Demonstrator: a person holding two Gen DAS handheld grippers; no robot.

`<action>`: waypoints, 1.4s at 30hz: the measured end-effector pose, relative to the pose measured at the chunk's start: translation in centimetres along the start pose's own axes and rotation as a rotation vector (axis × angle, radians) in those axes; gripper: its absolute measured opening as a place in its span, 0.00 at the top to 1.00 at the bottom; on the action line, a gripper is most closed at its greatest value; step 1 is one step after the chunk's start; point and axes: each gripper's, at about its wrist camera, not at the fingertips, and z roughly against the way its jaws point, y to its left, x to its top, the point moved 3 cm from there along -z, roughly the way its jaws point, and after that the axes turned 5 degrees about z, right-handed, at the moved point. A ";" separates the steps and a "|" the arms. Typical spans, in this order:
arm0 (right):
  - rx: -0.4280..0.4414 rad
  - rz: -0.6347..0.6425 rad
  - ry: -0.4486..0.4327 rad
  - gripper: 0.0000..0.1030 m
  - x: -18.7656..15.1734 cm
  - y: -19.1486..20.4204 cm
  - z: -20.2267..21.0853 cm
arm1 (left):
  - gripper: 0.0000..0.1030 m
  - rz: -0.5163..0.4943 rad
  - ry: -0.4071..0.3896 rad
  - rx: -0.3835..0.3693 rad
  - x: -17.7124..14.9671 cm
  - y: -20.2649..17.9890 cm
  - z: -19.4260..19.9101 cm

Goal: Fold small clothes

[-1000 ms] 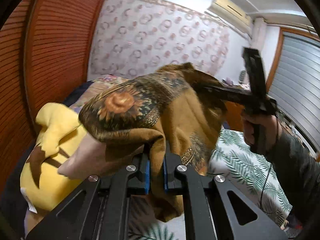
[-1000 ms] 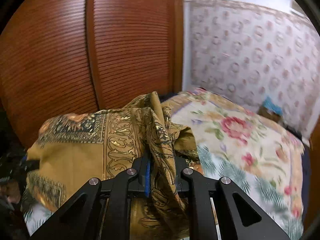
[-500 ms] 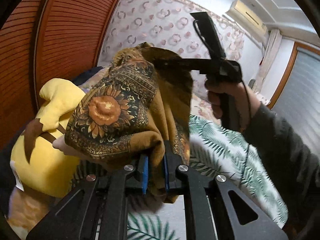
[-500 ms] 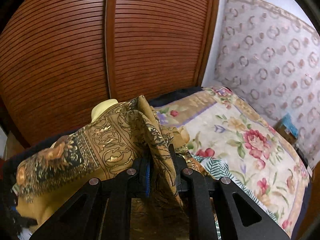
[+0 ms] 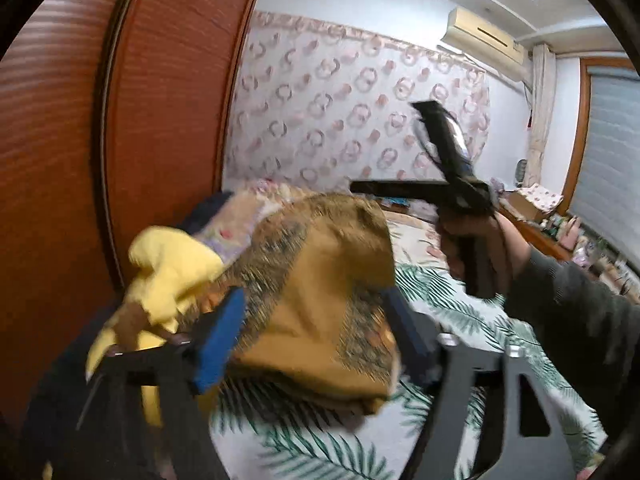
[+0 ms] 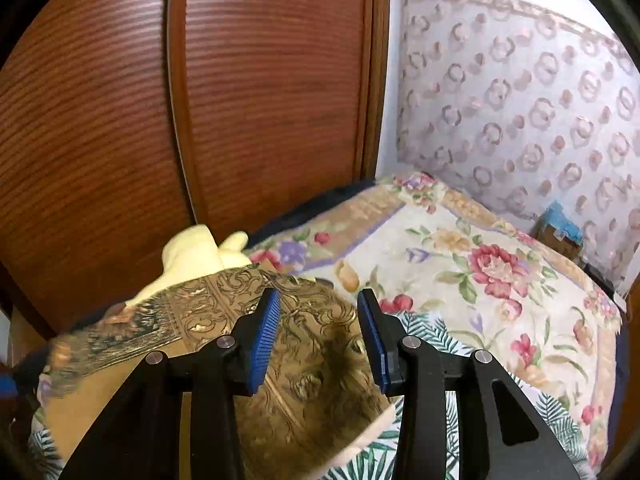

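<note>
Scarf (image 5: 320, 304), mustard brown with dark ornate borders, lies bunched in the lower centre of the left wrist view, resting on the bed (image 5: 460, 320) and partly over a yellow plush toy (image 5: 172, 272) at lower left. In the right wrist view the same scarf (image 6: 280, 360) fills the lower centre and lower left, with the plush (image 6: 200, 252) showing pale above it, next to the wooden wardrobe (image 6: 160, 120).

Left tool (image 5: 316, 340) has its jaws wide and opening; the scarf sits between the blue pads (image 5: 220, 344), but whether they touch the cloth is unclear in the blur. Right tool (image 6: 318, 336) is partly spread and opening too, its ribbed blue pads (image 6: 264, 332) apart from each other with the scarf lying below and beyond them, not pinched.

From the left wrist view the right tool (image 5: 356, 186) appears at centre right, held up by a hand (image 5: 476, 248) in a dark sleeve (image 5: 572, 312), its tip just above the scarf's upper edge.

Bedding shows palm leaves near the bottom and flowers farther back, against patterned wallpaper (image 6: 520, 100).
</note>
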 end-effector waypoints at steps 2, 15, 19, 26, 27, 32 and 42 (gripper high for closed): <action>0.054 -0.011 -0.022 0.59 -0.7 0.5 0.5 | 0.25 -0.028 0.024 0.019 0.6 0.1 -1.7; 0.036 -0.137 0.120 0.59 -4.5 -3.0 -6.4 | 0.25 -0.096 0.258 0.071 -2.7 1.6 -8.9; 0.002 -0.134 0.103 0.59 -3.6 -2.2 -6.3 | 0.20 -0.100 0.247 0.065 -2.2 1.7 -8.2; -0.021 -0.133 0.025 0.59 -4.9 0.8 0.8 | 0.09 -0.126 0.168 0.082 -0.6 0.4 -5.3; -0.020 -0.133 0.017 0.59 -5.2 1.3 1.8 | 0.09 -0.129 0.163 0.083 -0.5 0.4 -5.0; -0.029 -0.149 -0.024 0.59 -7.4 3.3 7.0 | 0.09 -0.152 0.123 0.077 0.2 -0.7 -2.9; -0.083 -0.185 -0.057 0.46 -12.4 6.0 16.5 | 0.09 -0.173 0.135 0.016 -1.2 -4.3 0.0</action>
